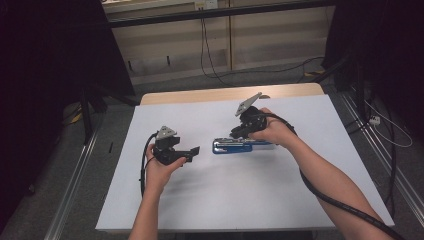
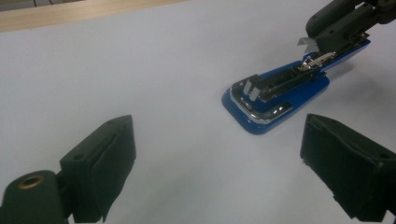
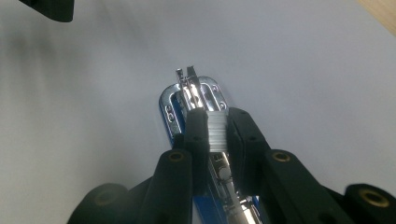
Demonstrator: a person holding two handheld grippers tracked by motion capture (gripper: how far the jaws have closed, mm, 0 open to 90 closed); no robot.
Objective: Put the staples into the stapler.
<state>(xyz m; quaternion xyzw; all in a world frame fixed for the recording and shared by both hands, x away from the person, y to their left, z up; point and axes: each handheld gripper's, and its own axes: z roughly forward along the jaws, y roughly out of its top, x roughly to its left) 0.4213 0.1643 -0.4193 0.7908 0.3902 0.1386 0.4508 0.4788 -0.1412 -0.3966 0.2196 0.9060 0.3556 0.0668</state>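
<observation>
A blue stapler (image 1: 225, 147) lies flat on the white table, its top swung open so the metal staple channel (image 3: 196, 91) shows. My right gripper (image 3: 215, 122) points down over the channel and is shut on a short silver strip of staples (image 3: 216, 133). From the left gripper view the stapler (image 2: 275, 95) lies ahead to the right, with the right gripper (image 2: 336, 28) over its far end. My left gripper (image 1: 192, 151) hovers left of the stapler, a short gap away. Its jaws stand wide open around bare table (image 2: 215, 154).
The white table top (image 1: 225, 200) has a bare wooden strip (image 1: 225, 94) along its far edge. A thick black cable (image 1: 340, 202) trails from the right gripper over the near right corner. Dark curtains and floor cables lie beyond the table.
</observation>
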